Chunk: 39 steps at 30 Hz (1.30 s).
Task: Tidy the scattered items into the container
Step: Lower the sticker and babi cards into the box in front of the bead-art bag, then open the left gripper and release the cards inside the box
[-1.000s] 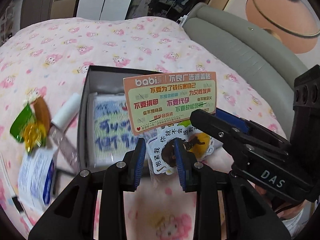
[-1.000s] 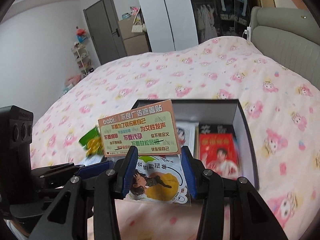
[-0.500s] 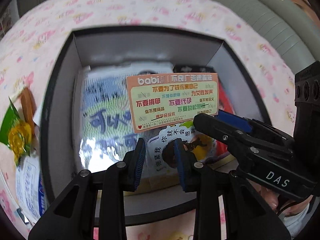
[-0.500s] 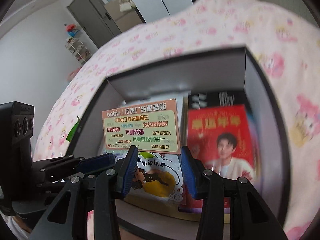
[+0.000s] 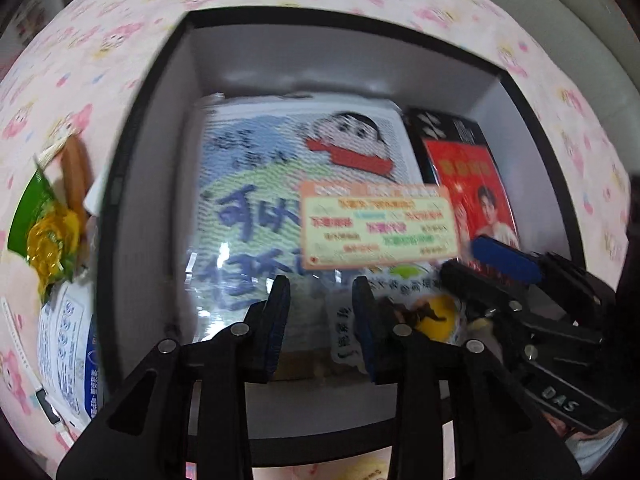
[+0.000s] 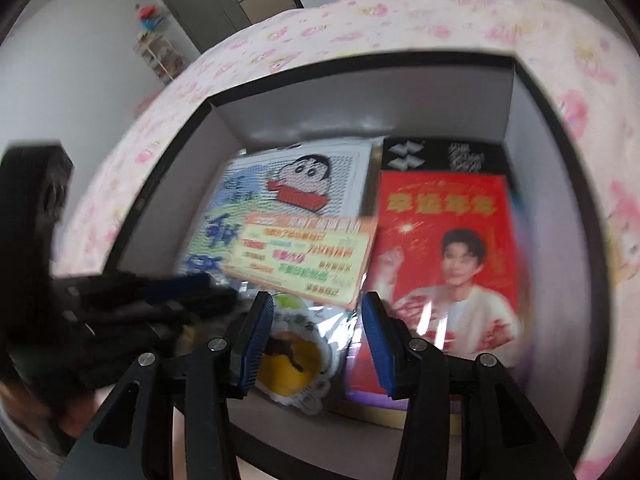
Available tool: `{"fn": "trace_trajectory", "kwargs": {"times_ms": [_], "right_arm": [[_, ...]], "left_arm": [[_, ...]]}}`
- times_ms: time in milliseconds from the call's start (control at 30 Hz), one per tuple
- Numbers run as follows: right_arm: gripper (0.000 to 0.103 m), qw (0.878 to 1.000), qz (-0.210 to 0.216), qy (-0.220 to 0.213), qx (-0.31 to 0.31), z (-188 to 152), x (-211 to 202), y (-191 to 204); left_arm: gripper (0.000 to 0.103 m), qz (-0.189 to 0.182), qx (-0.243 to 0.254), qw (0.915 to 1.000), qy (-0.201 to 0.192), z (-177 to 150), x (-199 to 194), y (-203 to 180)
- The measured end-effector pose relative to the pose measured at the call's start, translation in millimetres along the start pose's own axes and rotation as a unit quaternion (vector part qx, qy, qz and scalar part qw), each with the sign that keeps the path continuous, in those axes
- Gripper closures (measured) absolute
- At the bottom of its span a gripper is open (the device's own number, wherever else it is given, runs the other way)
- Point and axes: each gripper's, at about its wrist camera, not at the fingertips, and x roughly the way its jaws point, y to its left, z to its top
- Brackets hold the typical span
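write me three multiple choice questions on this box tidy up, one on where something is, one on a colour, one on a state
1. Where does the green snack packet lie?
A. in the black box
B. on the bed cover, outside the box
C. between a gripper's fingers

2. What colour is the border of the sticker pack?
A. blue
B. orange
C. grey

3. How is the sticker pack placed?
A. flat on the bed cover
B. under the red card
C. between the fingers of the right gripper, over the box

Answers: B, it sits left of the box wall in the left wrist view; B, the card's edge is orange; C, the blue pads flank it above the box floor.
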Motion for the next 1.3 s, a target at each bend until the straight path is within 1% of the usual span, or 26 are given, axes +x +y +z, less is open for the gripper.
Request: {"fn": "trace_trajectory", "kwargs": {"times_ms": [67, 100, 200, 233, 267, 433, 567, 633, 667, 833, 900, 967, 1100, 1167, 1233, 1300], "right_arm": [[0.060, 0.999, -0.037, -0.016, -0.004, 0.3, -5.5, -2.4], [0.056, 0.999, -0.046, -0.016, 0.004, 0.5, -5.6, -5.8], [0.052, 0.999, -0.043, 0.005, 0.020, 0.0, 2.8, -11.5], [0.048, 0.999, -0.043, 0.007, 0.016, -0.8, 4.0, -10.1], [0.046, 0.999, -0.043, 0.006, 0.010, -1.5, 4.4, -8.1], [0.044, 0.999, -0.036, 0.006, -0.004, -2.6, 9.0, -0.2], [0.044, 1.000, -0.027, 0.009, -0.011, 0.8, 13.2, 10.5], [0.044, 1.000, -0.014, 0.010, -0.015, 1.4, 14.2, 13.4], [0.044, 1.000, -0.007, 0.011, -0.016, 1.5, 14.4, 14.7], [0.044, 0.997, 0.073, 0.028, -0.010, 3.3, 22.7, 17.4], [0.044, 0.997, 0.077, 0.030, -0.009, 3.0, 25.6, 16.6], [0.044, 0.997, 0.073, 0.029, -0.007, 3.3, 24.5, 14.9], [0.044, 1.000, 0.013, 0.009, -0.001, 5.2, 12.5, 10.9], [0.044, 1.000, -0.015, -0.001, 0.000, 5.4, 7.9, 8.5], [0.044, 0.999, -0.033, -0.004, 0.003, 5.9, 7.2, 6.0], [0.044, 0.999, -0.041, -0.006, 0.004, 7.0, 3.2, 4.0]], "left_arm": [[0.065, 0.002, -0.006, 1.0000, -0.003, 0.6, -2.7, 3.1], [0.065, 0.005, -0.005, 1.0000, -0.003, 0.5, -2.7, 2.6], [0.064, 0.013, -0.006, 0.9999, -0.004, 0.7, -1.2, 0.7], [0.064, 0.013, -0.008, 0.9999, -0.004, 1.4, 0.0, 0.4], [0.064, 0.014, -0.010, 0.9999, -0.003, 2.1, 1.1, 0.0], [0.063, 0.012, -0.011, 0.9999, 0.001, 3.1, 7.5, 0.6], [0.064, 0.023, -0.011, 0.9997, 0.003, 6.5, 8.5, 2.7], [0.064, 0.012, -0.018, 0.9998, 0.004, 7.9, 7.7, 6.1], [0.063, 0.013, -0.017, 0.9998, 0.002, 8.2, 7.2, 5.3], [0.062, 0.015, -0.012, 0.9998, -0.001, 8.7, 7.6, 0.2], [0.062, 0.014, -0.010, 0.9999, -0.002, 9.5, 9.1, -0.5], [0.061, 0.008, -0.012, 0.9999, -0.002, 11.0, 9.6, -0.4], [0.060, -0.003, -0.013, 0.9999, -0.007, 16.1, 12.4, -3.5], [0.060, -0.011, -0.016, 0.9998, -0.001, 19.4, 17.3, -2.1], [0.060, -0.012, -0.018, 0.9997, 0.007, 21.8, 22.7, -1.0], [0.060, -0.004, -0.010, 0.9999, 0.007, 22.0, 23.0, -2.9]]}}
